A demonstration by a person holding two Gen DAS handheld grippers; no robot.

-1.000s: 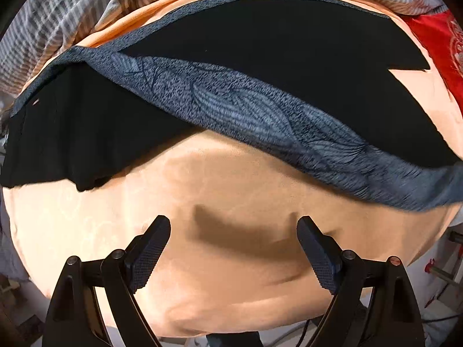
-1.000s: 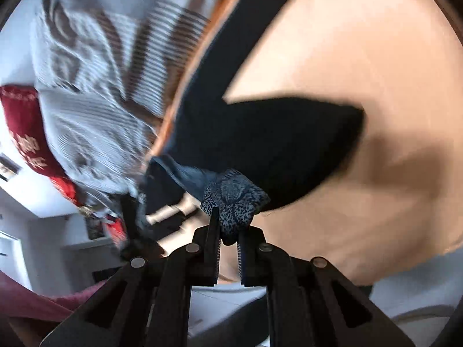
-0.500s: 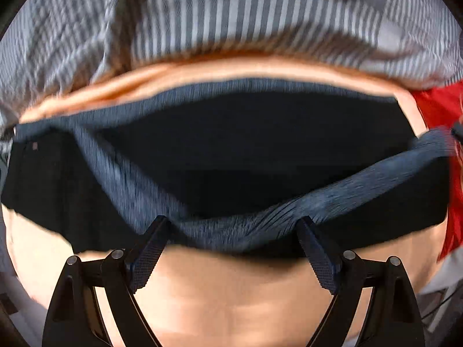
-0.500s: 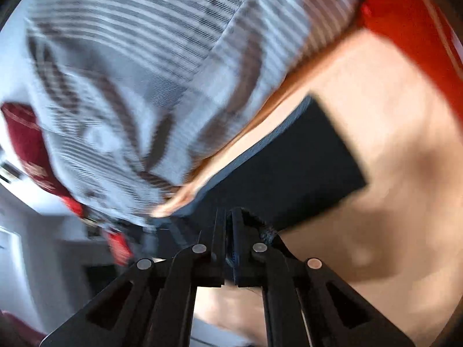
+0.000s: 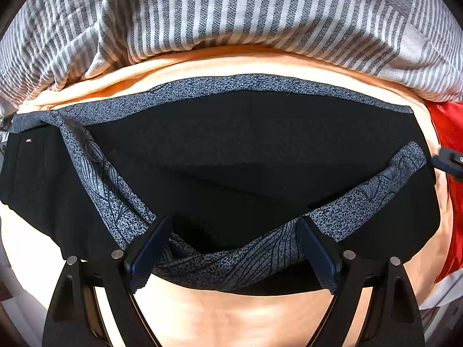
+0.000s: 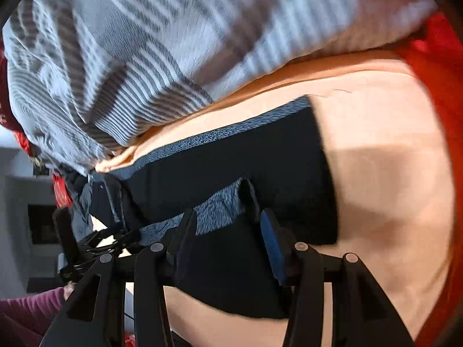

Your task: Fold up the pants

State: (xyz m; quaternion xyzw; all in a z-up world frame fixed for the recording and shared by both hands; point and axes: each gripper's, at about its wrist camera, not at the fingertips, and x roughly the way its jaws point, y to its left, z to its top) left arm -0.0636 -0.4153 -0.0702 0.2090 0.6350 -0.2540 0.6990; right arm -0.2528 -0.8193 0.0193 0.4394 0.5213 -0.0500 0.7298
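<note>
The pants [image 5: 260, 150] lie folded on the peach sheet [image 5: 231, 318] of the bed, black with a speckled grey-blue band [image 5: 231, 85] along the far edge. A second band [image 5: 231, 263] sags across the near side and drapes between the fingers of my left tongs [image 5: 231, 248], which stand wide open around it without pinching. In the right wrist view the pants [image 6: 231, 173] run out to a squared end on the sheet [image 6: 376, 159]. My right tongs [image 6: 228, 231] are also open, hovering over the black cloth with the band's end [image 6: 220, 205] just ahead of them. A striped blanket [image 5: 231, 14] is bunched beyond the pants, and red cloth [image 5: 451, 133] shows at the right.
</note>
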